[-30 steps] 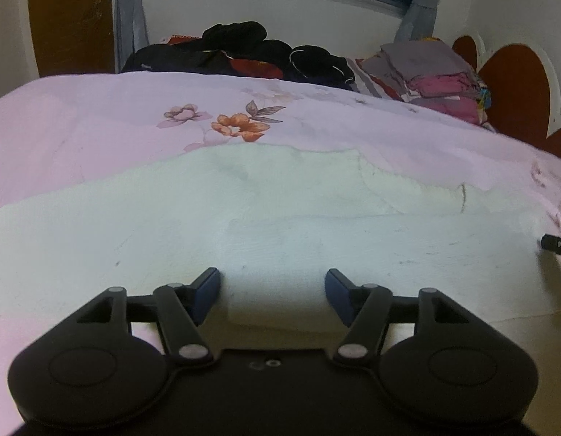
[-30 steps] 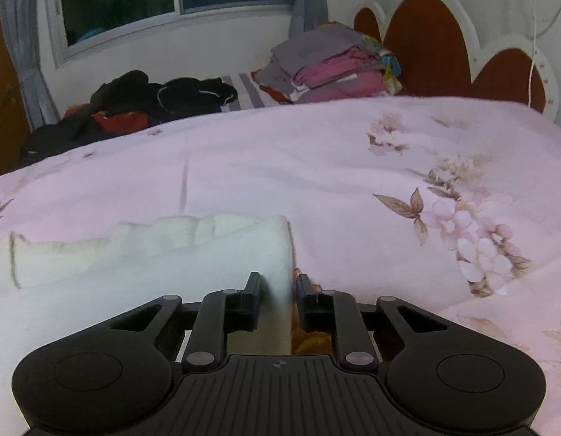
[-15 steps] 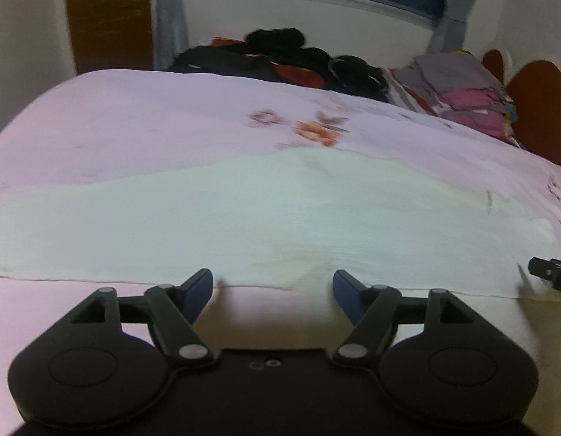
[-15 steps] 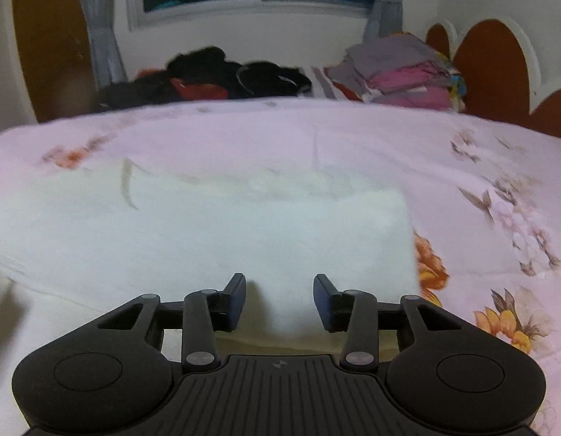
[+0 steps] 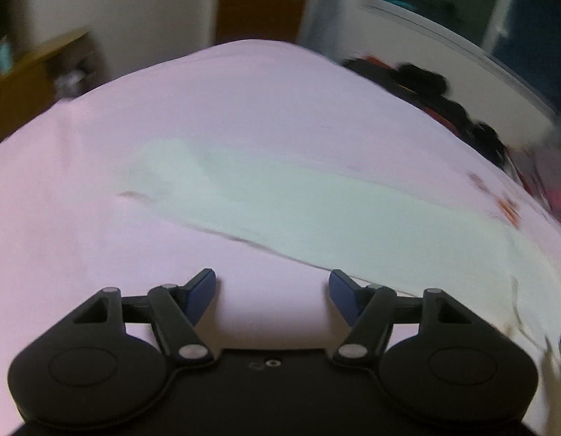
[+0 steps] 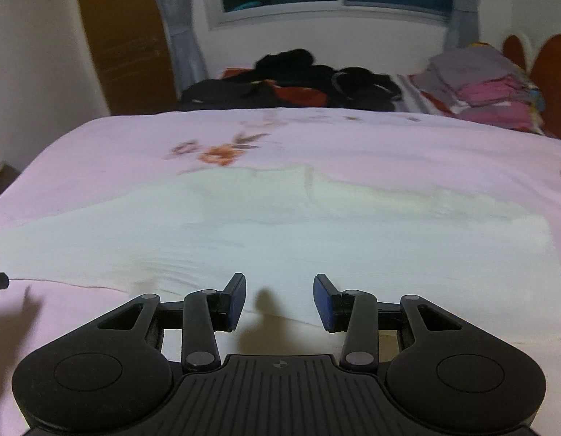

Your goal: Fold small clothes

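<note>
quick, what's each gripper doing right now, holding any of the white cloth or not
Left gripper: jaws closing but apart, nothing between them, over bare pink bedsheet.
Right gripper: open, empty, above the white cloth.

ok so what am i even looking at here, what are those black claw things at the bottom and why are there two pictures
Each picture comes from a small camera mounted on a hand-held gripper, looking forward along its two fingers. A person holds one such tool in each hand; there is no robot arm. One picture shows the left gripper, the other the right gripper. Both look down at a bed with a pink flowered sheet. On it lies a white cloth, spread flat with one fold in it. Neither gripper holds anything: the right one's jaws stand apart over the cloth's near edge, and the left one's are closing over bare sheet. At the far end are a dark clothes heap and a folded stack.
</note>
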### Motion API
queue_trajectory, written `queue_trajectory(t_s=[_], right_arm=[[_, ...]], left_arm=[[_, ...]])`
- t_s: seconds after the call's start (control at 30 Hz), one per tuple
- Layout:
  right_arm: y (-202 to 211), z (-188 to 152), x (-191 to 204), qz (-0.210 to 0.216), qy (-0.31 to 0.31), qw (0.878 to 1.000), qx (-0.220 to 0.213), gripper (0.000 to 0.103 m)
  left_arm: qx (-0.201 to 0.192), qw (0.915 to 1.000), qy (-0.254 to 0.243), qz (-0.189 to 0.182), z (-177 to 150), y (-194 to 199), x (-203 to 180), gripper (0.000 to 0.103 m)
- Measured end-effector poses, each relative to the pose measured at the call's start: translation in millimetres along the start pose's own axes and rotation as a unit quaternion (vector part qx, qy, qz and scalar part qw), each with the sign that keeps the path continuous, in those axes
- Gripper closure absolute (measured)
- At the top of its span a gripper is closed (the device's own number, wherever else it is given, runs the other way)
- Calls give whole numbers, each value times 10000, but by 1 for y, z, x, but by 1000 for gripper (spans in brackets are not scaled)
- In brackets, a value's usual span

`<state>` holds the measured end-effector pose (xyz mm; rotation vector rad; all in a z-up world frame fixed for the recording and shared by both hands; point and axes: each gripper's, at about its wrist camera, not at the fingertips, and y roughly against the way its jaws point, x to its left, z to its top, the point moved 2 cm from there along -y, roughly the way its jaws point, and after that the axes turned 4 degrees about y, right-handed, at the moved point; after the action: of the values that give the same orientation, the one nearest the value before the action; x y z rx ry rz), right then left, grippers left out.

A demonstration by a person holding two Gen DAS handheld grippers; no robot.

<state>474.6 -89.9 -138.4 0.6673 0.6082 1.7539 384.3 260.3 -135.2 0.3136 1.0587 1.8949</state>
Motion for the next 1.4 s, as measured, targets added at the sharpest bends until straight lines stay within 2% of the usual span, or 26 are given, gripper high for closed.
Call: queue_trajectory(t_s=[0.07,0.13,0.33,0.4,0.43,0.47,0.5,0.57,0.63,0.7,0.73,0.8,0.87,0.93,1.07,1.23,1.4], right_arm=[[-7,3,10,77,53,10000,4,62],[-14,5,20,133,86,9999,25,62],[-38,5,32,65,156,9998,138,62],[-38,3,30,-4,73,9999,115,62],[-41,3,29,-37,65,9999,119,62],[-43,1,29,-57,88,9998,167,62],[-48,-1,29,-71,116,9996,248,62],[-55,-5,30,-115,206,9993,295,62],[-56,-3,33,-158,325,9988,317,62],[-48,0,29,-23,117,9998,151,62],[-45,1,27,-60,72,9999,57,62],[-55,-4,26,-86,200,9991,375,62],[-48,-3,20,-33,105,9996,255,62],[-35,0,7,54,-244,9997,52,62],[-6,2,-16,101,-528,9985,-126,62],[35,-2,-56,-182,-605,9975,-317,62],[66,-19,-105,-557,-806,9947,-297,62]], left_arm=[[55,9993,373,48,7,-7,21,43],[53,9979,647,-67,14,-15,34,44],[-243,9940,1032,-263,33,-35,38,46],[-362,9936,1049,-215,36,-42,39,67],[-418,9930,1085,-206,35,-44,38,71],[-471,9920,1155,-205,36,-46,39,84],[-492,9914,1197,-203,36,-47,41,92],[-521,9906,1245,-236,33,-41,45,100],[-611,9911,1153,-249,33,-36,41,100],[-811,9911,970,-414,33,-20,30,100],[-886,9911,845,-518,35,-13,21,100],[-917,9906,519,-871,36,2,-6,100],[-941,9883,113,-1195,34,17,-38,100],[-891,9836,-196,-1556,29,31,-72,100],[-754,9679,-801,-2262,7,53,-149,100],[-425,9423,-1459,-2983,-45,66,-248,100],[24,9221,-2095,-3254,-110,52,-323,100]])
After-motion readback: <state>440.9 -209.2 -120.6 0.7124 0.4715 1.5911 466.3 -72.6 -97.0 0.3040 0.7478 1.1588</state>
